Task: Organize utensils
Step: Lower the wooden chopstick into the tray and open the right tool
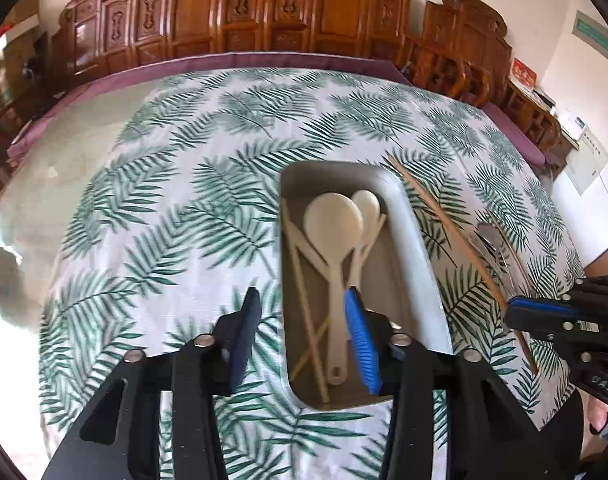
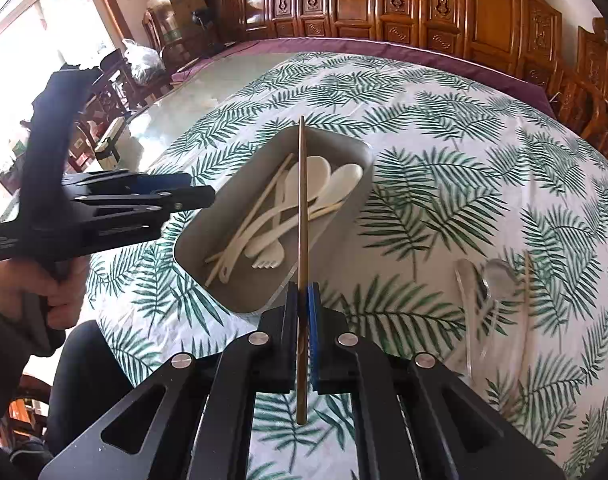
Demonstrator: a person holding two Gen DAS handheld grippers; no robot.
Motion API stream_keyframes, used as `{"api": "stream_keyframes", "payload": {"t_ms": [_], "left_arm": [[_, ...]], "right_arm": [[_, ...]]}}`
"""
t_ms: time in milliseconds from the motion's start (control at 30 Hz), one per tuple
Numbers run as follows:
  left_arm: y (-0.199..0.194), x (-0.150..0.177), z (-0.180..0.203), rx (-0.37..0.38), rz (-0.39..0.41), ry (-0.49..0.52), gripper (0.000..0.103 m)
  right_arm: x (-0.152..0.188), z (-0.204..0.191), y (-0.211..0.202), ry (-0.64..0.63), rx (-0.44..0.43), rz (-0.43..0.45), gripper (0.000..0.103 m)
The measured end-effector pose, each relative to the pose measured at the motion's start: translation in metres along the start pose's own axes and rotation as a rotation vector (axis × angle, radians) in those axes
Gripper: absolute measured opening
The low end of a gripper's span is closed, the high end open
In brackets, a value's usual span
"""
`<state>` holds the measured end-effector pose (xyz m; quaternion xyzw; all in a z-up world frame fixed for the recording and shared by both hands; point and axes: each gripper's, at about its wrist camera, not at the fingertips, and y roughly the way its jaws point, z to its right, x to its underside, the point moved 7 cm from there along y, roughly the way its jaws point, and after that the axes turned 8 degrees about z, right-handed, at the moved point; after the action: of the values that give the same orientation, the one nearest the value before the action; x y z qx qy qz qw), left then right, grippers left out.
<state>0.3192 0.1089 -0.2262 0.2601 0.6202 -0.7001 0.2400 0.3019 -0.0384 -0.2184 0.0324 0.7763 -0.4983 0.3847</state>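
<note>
A grey tray on the leaf-print cloth holds cream spoons, a fork and chopsticks; it also shows in the right wrist view. My left gripper is open and empty, hovering over the tray's near left edge. My right gripper is shut on a brown chopstick that points over the tray; it shows in the left wrist view at the tray's right. Clear plastic utensils and another chopstick lie on the cloth to the right.
The round table has a glass top and a purple rim. Carved wooden chairs stand along the far side. The left gripper's body and the hand holding it are at the left of the right wrist view.
</note>
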Motion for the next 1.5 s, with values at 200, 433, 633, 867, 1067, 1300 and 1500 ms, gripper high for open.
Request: {"api": "stream_keyframes", "payload": {"t_ms": [200,433,633,867,1067,1300,1500], "left_arm": [[-0.018,-0.005,-0.023,-0.029,0.042,-0.018,0.074],[-0.035,-0.008,-0.041,-0.056,0.079,-0.03,0.086],[-0.042,-0.006,-0.049,-0.07,0.089,-0.032,0.087],[-0.049,-0.007,-0.051,-0.078,0.101,-0.021,0.087],[-0.051,-0.007,-0.052,-0.08,0.102,-0.016,0.087],[-0.054,-0.005,-0.053,-0.083,0.101,-0.017,0.087],[-0.055,-0.004,-0.051,-0.084,0.099,-0.017,0.087]], "right_arm": [[-0.008,-0.011,0.018,0.015,-0.012,-0.011,0.006],[-0.016,-0.018,0.037,0.037,-0.021,-0.026,0.006],[-0.022,-0.021,0.055,0.079,-0.031,-0.048,0.006],[-0.023,-0.019,0.075,0.135,-0.048,-0.093,0.006],[-0.023,-0.013,0.086,0.196,-0.055,-0.11,0.006],[-0.028,-0.01,0.091,0.255,-0.096,-0.099,0.007],[-0.036,-0.024,0.089,0.196,-0.119,-0.072,0.011]]}}
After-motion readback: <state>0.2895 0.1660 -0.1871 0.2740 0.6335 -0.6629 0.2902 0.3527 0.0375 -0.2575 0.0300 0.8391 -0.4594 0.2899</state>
